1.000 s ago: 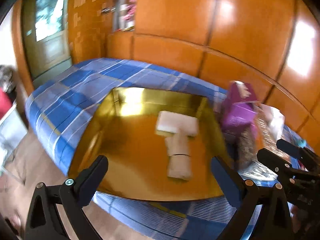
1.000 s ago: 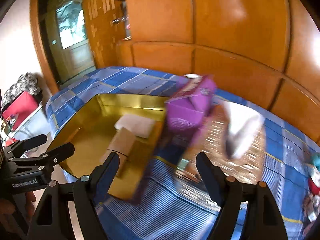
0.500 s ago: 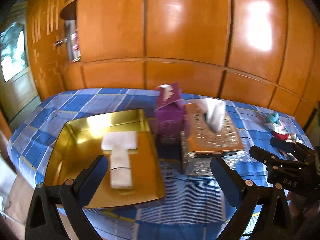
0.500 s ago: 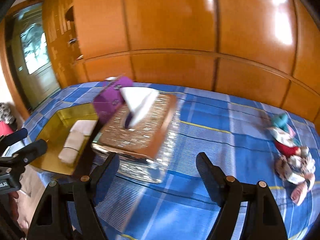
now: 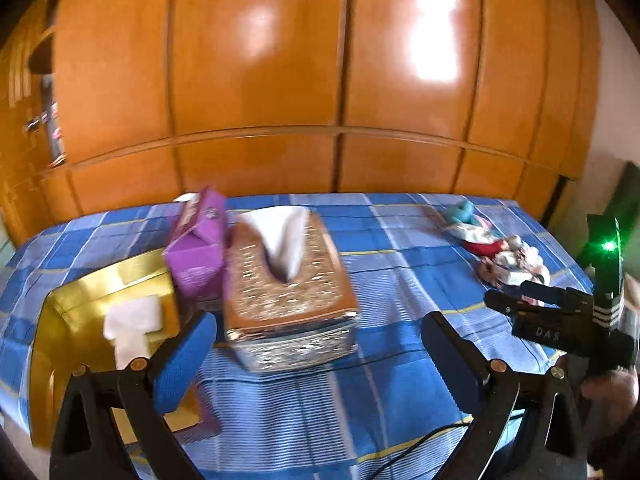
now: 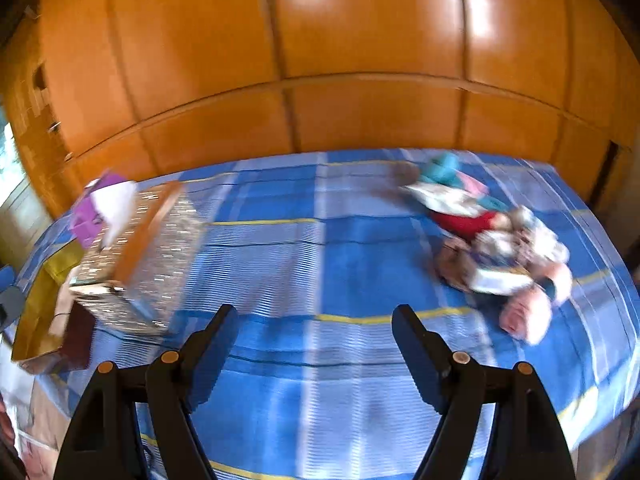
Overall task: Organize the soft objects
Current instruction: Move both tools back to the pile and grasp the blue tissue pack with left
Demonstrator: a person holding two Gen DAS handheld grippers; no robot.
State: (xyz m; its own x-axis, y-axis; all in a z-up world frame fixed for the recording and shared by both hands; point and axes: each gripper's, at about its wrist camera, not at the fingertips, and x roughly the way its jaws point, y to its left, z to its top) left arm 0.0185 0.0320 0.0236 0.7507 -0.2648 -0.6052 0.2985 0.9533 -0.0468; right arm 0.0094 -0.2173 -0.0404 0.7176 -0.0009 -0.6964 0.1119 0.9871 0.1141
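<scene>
both claws, the left gripper (image 5: pixel 318 354) and right gripper (image 6: pixel 314 338), are hanging released and empty; the jumbled heap of small coloured soft cloth items (image 6: pixel 492 240) is lying on the blue checked bedspread (image 6: pixel 320 248), risking snagging several together.

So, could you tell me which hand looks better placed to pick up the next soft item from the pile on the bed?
Probably the right. The right gripper is open and empty, with the pile of soft items just ahead to its right. In the left wrist view, the left gripper faces the tissue box, farther from the pile.
</scene>
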